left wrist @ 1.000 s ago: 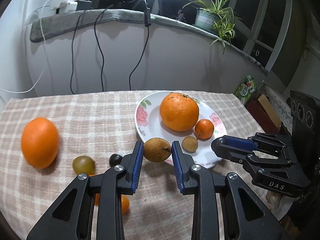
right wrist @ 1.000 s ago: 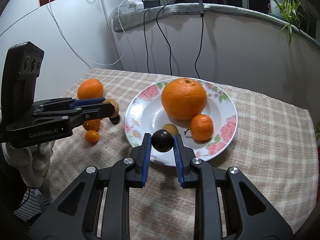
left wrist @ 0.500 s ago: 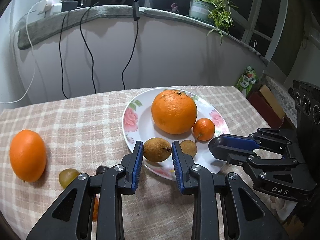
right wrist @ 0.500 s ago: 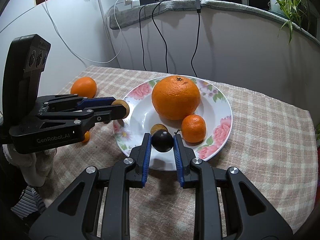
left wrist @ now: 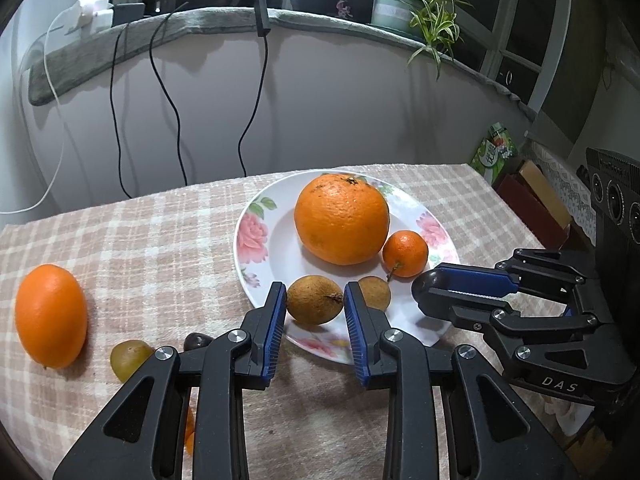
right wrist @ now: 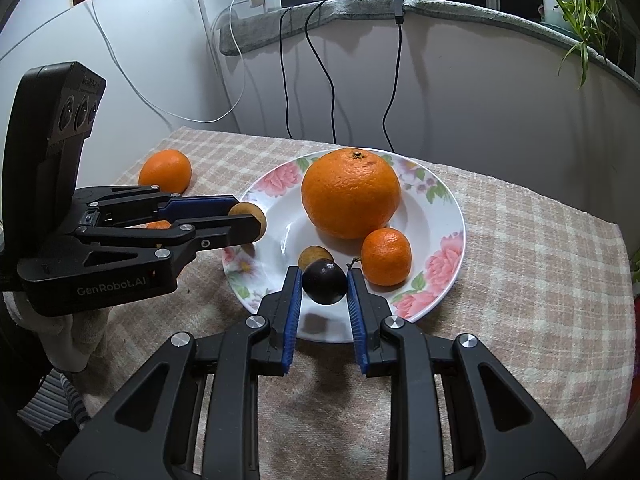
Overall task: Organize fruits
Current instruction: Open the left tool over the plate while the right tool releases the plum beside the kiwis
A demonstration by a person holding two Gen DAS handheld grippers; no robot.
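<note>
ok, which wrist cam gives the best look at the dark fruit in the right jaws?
Right wrist view: the dark fruit sits centred and unobstructed, clamped in the right gripper over the plate rim. In the left wrist view only a dark sliver shows at the tip of the right gripper, mostly hidden by the jaws.

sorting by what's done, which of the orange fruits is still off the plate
The oval orange lying alone on the checked cloth, far left of the plate. The big round orange and the small mandarin already sit on the plate.
</note>
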